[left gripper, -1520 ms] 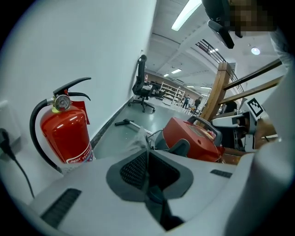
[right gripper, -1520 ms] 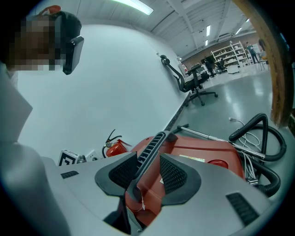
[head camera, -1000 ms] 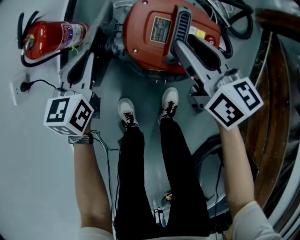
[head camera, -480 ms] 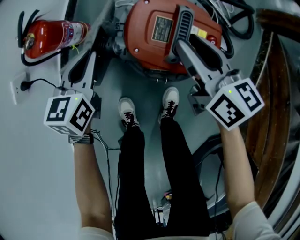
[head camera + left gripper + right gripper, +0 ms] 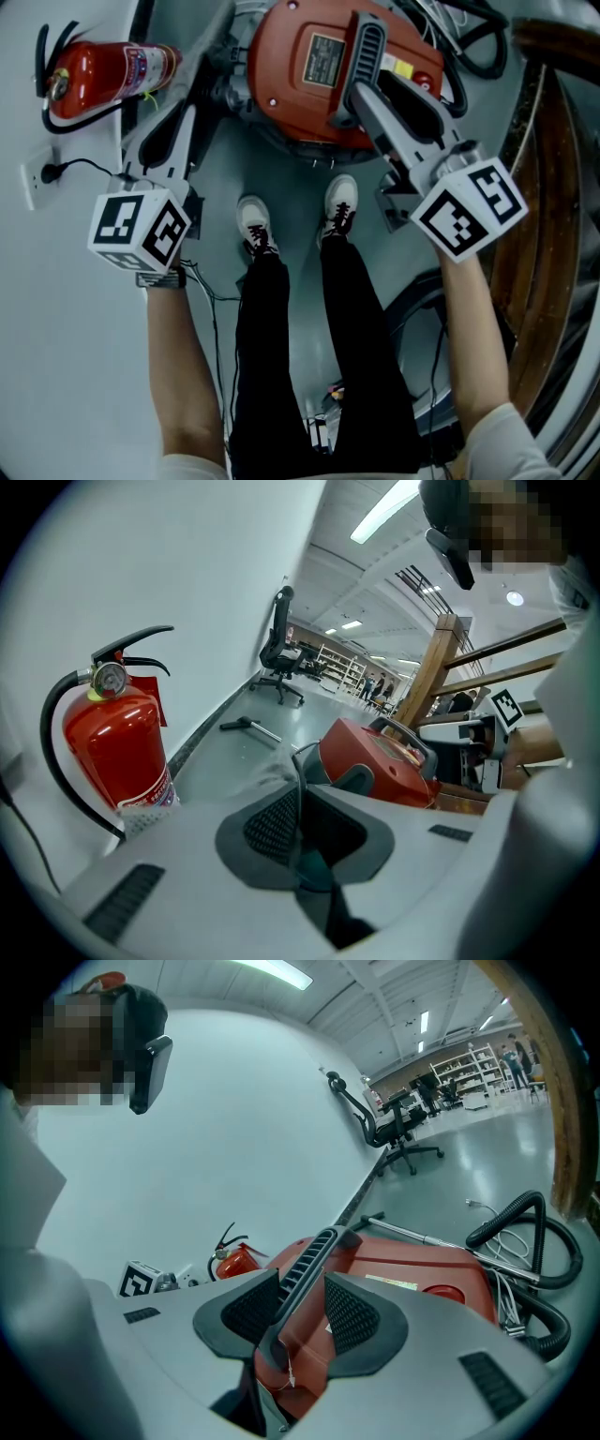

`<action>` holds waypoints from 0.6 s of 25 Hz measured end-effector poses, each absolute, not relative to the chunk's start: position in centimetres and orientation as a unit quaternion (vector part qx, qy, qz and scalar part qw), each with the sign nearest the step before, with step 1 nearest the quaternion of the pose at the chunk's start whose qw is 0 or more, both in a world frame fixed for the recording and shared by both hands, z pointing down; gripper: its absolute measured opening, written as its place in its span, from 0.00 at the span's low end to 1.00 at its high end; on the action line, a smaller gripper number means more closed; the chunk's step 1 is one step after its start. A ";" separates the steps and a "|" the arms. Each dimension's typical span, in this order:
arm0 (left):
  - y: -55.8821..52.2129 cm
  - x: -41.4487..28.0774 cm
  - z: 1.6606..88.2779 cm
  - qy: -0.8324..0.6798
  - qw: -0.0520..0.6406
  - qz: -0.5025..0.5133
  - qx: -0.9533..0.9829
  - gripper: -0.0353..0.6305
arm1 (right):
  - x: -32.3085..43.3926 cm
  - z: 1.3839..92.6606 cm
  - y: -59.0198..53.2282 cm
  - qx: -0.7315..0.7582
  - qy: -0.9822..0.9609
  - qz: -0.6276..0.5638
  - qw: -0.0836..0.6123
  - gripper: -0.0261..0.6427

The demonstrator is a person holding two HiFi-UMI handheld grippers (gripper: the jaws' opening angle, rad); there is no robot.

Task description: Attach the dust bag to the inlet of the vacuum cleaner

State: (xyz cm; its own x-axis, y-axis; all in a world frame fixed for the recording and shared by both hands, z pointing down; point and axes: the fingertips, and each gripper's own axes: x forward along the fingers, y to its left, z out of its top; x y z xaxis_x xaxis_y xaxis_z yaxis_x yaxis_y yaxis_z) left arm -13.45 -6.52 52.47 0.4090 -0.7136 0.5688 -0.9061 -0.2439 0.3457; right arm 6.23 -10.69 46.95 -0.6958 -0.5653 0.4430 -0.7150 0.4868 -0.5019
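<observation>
So the red vacuum [image 5: 300,84] is sat on the floor [image 5: 291,178] at the far end of the head view, right past the person's shoes [image 5: 253,225]. The right gripper [image 5: 302,1275] is set over its grey ribbed handle [image 5: 367,42], and in the right gripper view the fingers [image 5: 352,1312] are closed in on that handle, with a pad pressed up against each side as far as can be made out. The left gripper [image 5: 295,803] is held off to the left of the vacuum and doesn't touch it. Its fingers are shut together on a thin grey edge that sticks up past the tips, which looks to be the bag [image 5: 274,771] seen edge-on, though honestly it's blurry. A red extinguisher [image 5: 98,73] is stood against the wall at far left, and a black hose [image 5: 483,47] is coiled at far right, beside the vacuum.
</observation>
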 end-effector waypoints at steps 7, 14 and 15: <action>-6.6 -13.2 52.4 -0.521 0.333 0.136 0.774 0.09 | 6.2 46.9 -10.7 0.375 -0.856 0.340 0.110 0.28; -6.6 -13.0 52.4 -0.512 0.337 0.138 0.778 0.09 | 6.2 46.9 -10.7 0.376 -0.856 0.338 0.110 0.28; -6.6 -13.0 52.4 -0.511 0.337 0.139 0.779 0.09 | 6.2 46.9 -10.7 0.375 -0.856 0.338 0.110 0.28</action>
State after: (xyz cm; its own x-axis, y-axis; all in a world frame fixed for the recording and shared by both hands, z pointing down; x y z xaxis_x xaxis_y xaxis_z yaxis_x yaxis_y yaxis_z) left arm -12.98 -6.55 52.44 0.4391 -0.7023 0.5603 -0.8893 -0.2507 0.3825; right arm 6.21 -10.72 46.92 -0.6941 -0.5684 0.4419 -0.7168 0.4890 -0.4970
